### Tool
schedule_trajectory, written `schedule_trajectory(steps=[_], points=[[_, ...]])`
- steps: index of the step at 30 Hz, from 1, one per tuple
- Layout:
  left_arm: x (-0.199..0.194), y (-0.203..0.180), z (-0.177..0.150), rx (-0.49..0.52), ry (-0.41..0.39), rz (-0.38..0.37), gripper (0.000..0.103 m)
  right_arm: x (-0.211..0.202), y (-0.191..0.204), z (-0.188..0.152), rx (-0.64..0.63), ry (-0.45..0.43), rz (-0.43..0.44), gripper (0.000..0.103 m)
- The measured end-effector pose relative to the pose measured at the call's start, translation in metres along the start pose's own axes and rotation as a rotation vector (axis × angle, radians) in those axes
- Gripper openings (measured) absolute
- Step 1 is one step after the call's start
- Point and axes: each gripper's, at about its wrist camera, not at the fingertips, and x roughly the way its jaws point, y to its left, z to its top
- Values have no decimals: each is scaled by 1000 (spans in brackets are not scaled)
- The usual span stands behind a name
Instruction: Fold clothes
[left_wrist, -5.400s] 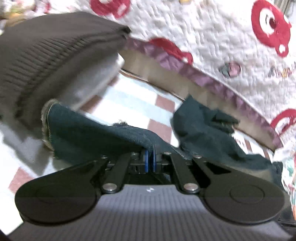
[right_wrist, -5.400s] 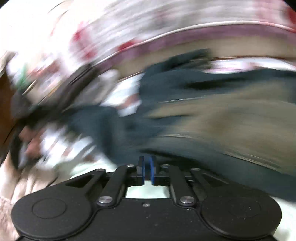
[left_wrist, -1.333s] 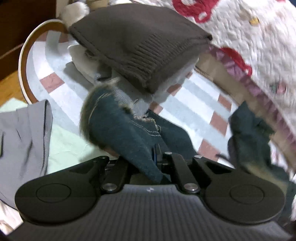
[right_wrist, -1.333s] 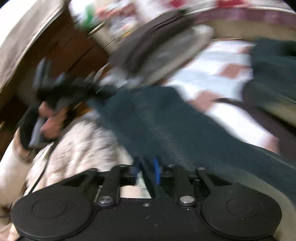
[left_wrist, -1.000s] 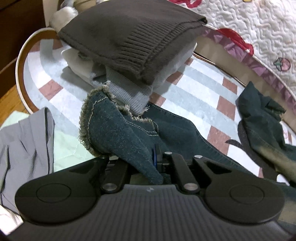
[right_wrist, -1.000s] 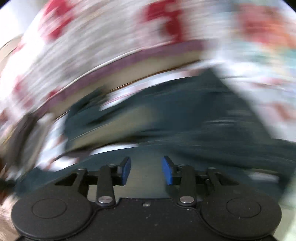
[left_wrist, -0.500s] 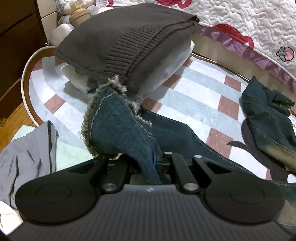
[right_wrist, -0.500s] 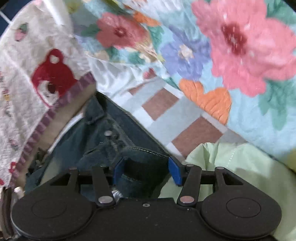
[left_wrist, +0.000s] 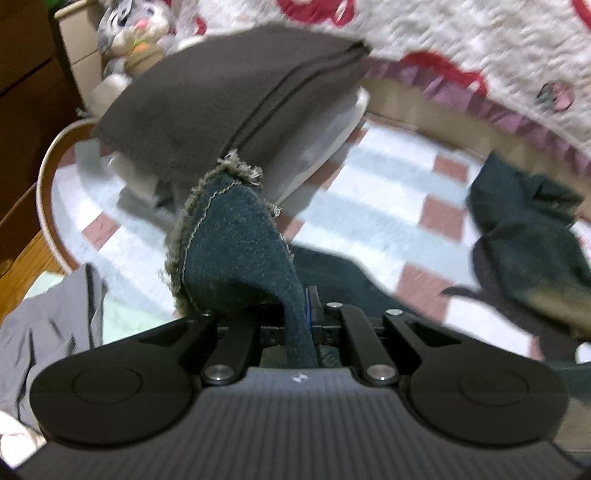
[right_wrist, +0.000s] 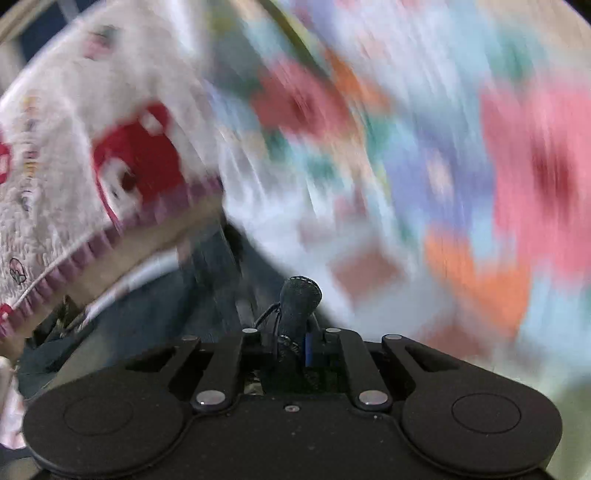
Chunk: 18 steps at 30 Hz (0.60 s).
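In the left wrist view, the left claw (left_wrist: 308, 306) is clamped tight on a fold of the dark jeans (left_wrist: 236, 247), which rise straight out of its jaws as a peak with a frayed, pale-stitched hem at the top. The rest of the denim trails off to the right of the claw and bunches in a dark heap near the quilt's edge. Just behind the raised hem lies a folded brown knit sweater (left_wrist: 221, 99) on top of paler folded clothes. All of this rests on a checked rug (left_wrist: 369, 195) of white, grey-blue and dull red squares; a white quilt (left_wrist: 461, 48) with red figures and a purple frill hangs beyond it, a grey garment (left_wrist: 48, 332) lies left of the claw, and a plush rabbit (left_wrist: 129, 26) sits past the sweater. In the right wrist view, heavily blurred, the right claw (right_wrist: 299, 343) is closing, its pads pinching a rounded fold of the same denim that sticks up between them. More denim lies left of the claw beneath the quilt's frill, and a bright flowered cloth (right_wrist: 480, 166) fills the right side.
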Motion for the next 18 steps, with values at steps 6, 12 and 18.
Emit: schedule_trajectory(steps=[6,12,18], points=[[-54,9,-10,-119,-67,-212,3,-65,-1,65,-25,-212,-52,10],[-21,3,-45,-37,91,-167,4,-21,-90,23,73,40,-299,11],[-38,15,-31,-42,22,-165,5,-4,-103,-13,45,80,-360,13]])
